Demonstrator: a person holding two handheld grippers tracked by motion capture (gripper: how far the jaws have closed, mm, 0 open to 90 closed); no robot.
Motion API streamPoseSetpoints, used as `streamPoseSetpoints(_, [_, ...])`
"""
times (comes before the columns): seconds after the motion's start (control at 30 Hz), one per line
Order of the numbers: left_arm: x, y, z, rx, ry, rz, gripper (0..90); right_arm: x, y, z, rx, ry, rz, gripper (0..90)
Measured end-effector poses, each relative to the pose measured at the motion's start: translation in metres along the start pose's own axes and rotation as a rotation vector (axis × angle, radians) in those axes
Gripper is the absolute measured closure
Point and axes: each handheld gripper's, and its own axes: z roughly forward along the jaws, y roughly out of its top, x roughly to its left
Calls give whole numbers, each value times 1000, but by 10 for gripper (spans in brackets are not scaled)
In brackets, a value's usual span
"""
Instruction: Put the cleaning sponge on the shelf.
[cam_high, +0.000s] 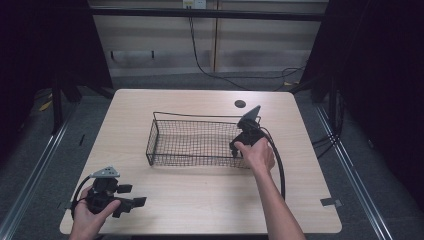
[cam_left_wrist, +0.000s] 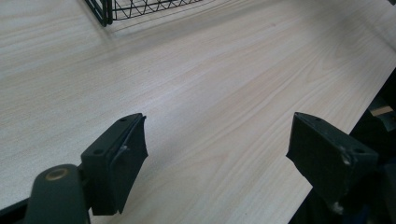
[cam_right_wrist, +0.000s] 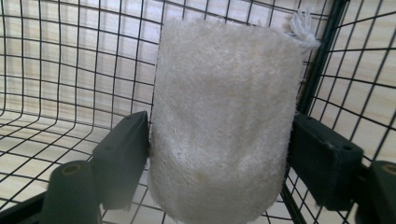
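Worktop (cam_high: 200, 210): pale wood-grain top with rounded corners; a small dark round hole near its far edge, to the right of centre.

Wire basket (cam_high: 165, 135): black, rectangular, open-topped mesh, standing at the middle of the worktop. One corner of it shows at the top of the left gripper view (cam_left_wrist: 105, 11).

Rolled towel (cam_right_wrist: 224, 121): cream, fluffy terry cloth, rolled into a thick cylinder, with a small tuft of loose thread at its upper right corner. It sits inside the wire basket, at the right end, close against the mesh wall and a corner post.

Right tongs (cam_high: 239, 149): held in the person's right hand (cam_high: 257, 155), reaching down into the right end of the basket. In the right gripper view (cam_right_wrist: 219, 158) the two black jaws stand one on each side of the rolled towel, both pressed against the cloth, pinching it between them.

Left tongs (cam_high: 131, 199): held in the person's left hand (cam_high: 90, 215) at the near left corner of the worktop, well apart from the basket. In the left gripper view (cam_left_wrist: 217, 158) the jaws are spread wide, with bare worktop between them, holding nothing.
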Motion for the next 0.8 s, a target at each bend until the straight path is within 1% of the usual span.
streamPoseSetpoints(0.1, [0,0,0,0,-2,1,192,0,0,0,1,4,1,225])
streamPoseSetpoints(0.13, [0,0,0,0,-1,0,192,0,0,0,1,4,-11,215])
streamPoseSetpoints(0.17, [0,0,0,0,-1,0,192,0,0,0,1,4,-11,215])
streamPoseSetpoints(0.23, [0,0,0,-3,-3,-3,192,0,0,0,-2,7,-8,202])
streamPoseSetpoints(0.27, [0,0,0,0,-2,0,192,0,0,-2,7,9,1,194])
streamPoseSetpoints(0.37, [0,0,0,-2,-5,3,192,-1,0,-3,-3,17,1,189])
streamPoseSetpoints(0.4, [0,0,0,-1,-5,4,192,-1,-1,-3,4,21,-10,178])
streamPoseSetpoints(0.47, [0,0,0,-1,-5,4,192,-1,-1,-3,11,25,-12,170])
streamPoseSetpoints(0.53, [0,0,0,0,-5,4,192,-1,-2,-4,4,33,-19,167])
streamPoseSetpoints(0.57, [0,0,0,0,-1,5,192,-2,-2,-5,3,29,-22,161])
streamPoseSetpoints(0.6, [-1,0,0,-2,-2,4,191,-3,-3,-6,6,39,-27,155])
streamPoseSetpoints(0.63, [-1,0,0,-2,-2,4,191,-3,-3,-6,6,39,-27,155])
streamPoseSetpoints(0.73, [0,0,0,-1,-3,4,192,-6,-4,-10,-14,47,-29,172])
streamPoseSetpoints(0.8, [0,0,0,-1,-2,5,192,-6,-6,-12,-17,58,-36,157])
